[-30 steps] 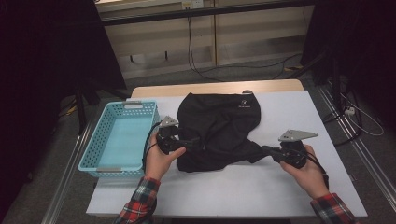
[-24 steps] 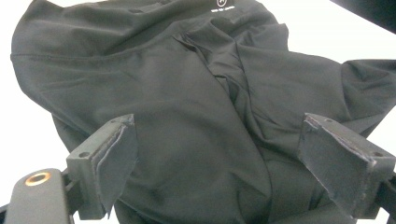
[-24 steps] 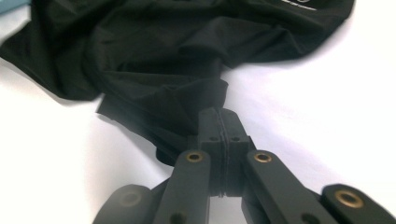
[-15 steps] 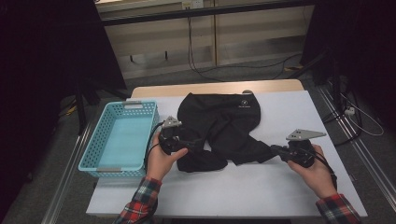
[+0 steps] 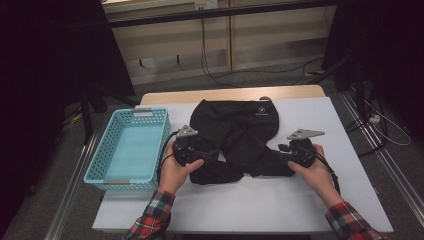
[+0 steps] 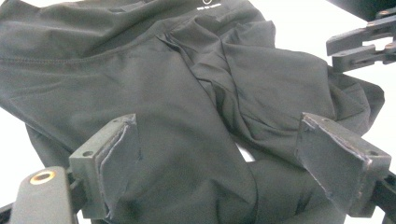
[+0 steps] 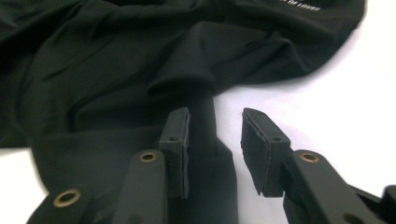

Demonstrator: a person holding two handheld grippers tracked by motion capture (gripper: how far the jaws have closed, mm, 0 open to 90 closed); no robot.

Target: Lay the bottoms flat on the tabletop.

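black garment (image 5: pixel 240 135) lies crumpled, small white logo near top.

right claw (image 7: pixel 215 149) opening, trouser leg (image 7: pixel 205 140) released, folded inward

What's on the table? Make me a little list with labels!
garment: black pants, crumpled on the white table
basket: blue basket, left of the pants
left gripper: jaws wide open over the cloth
right gripper: jaws have just been opening, a fold of cloth between them, not pinched
hands: one on each gripper, plaid sleeves
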